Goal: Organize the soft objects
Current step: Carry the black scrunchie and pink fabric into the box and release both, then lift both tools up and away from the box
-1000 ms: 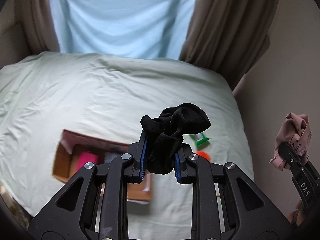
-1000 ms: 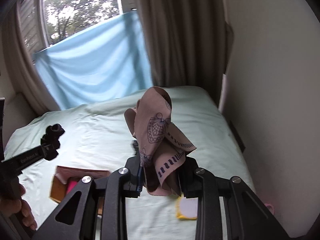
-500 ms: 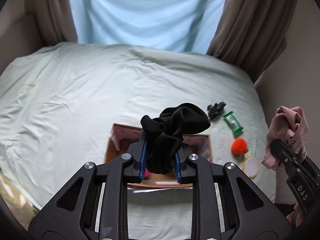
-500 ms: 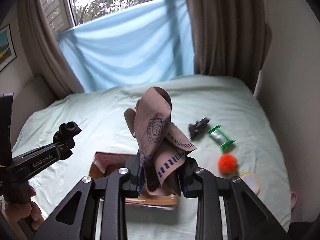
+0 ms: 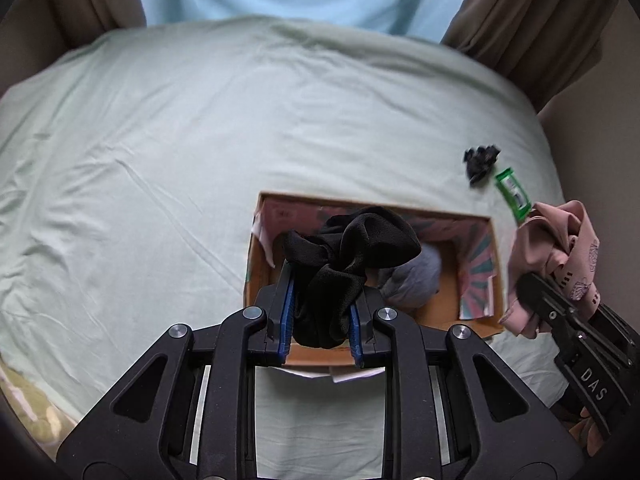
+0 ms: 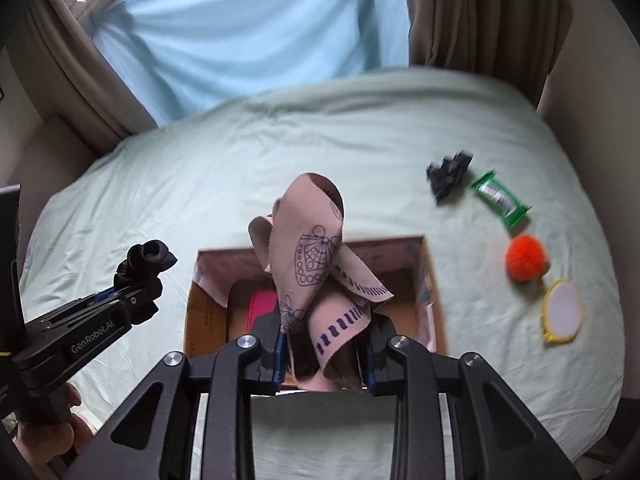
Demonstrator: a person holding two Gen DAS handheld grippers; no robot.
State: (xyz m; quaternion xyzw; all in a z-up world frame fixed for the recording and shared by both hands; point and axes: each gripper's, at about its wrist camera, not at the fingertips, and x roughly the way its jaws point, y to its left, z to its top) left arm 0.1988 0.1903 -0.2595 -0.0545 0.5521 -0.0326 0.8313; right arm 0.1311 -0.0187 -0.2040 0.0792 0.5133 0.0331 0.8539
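Note:
My left gripper (image 5: 322, 316) is shut on a black sock (image 5: 348, 256) and holds it above an open cardboard box (image 5: 400, 204) on the bed. A grey fluffy thing (image 5: 416, 280) lies in the box. My right gripper (image 6: 324, 344) is shut on a pink patterned cloth (image 6: 316, 256) above the same box (image 6: 430, 264), which holds a pink item (image 6: 262, 308). The right gripper with its cloth (image 5: 560, 248) shows at the right of the left wrist view, beside the box. The left gripper (image 6: 136, 280) shows at the left of the right wrist view.
On the pale green sheet (image 6: 400, 132) right of the box lie a black clip (image 6: 448, 174), a green packet (image 6: 500, 198), an orange pom-pom (image 6: 525, 258) and a yellow-rimmed round mirror (image 6: 562, 312). Curtains (image 6: 480, 12) and a blue cloth (image 6: 248, 32) hang behind the bed.
Both grippers have tilted down and moved over the box, which now sits right under them. Each still holds its cloth.

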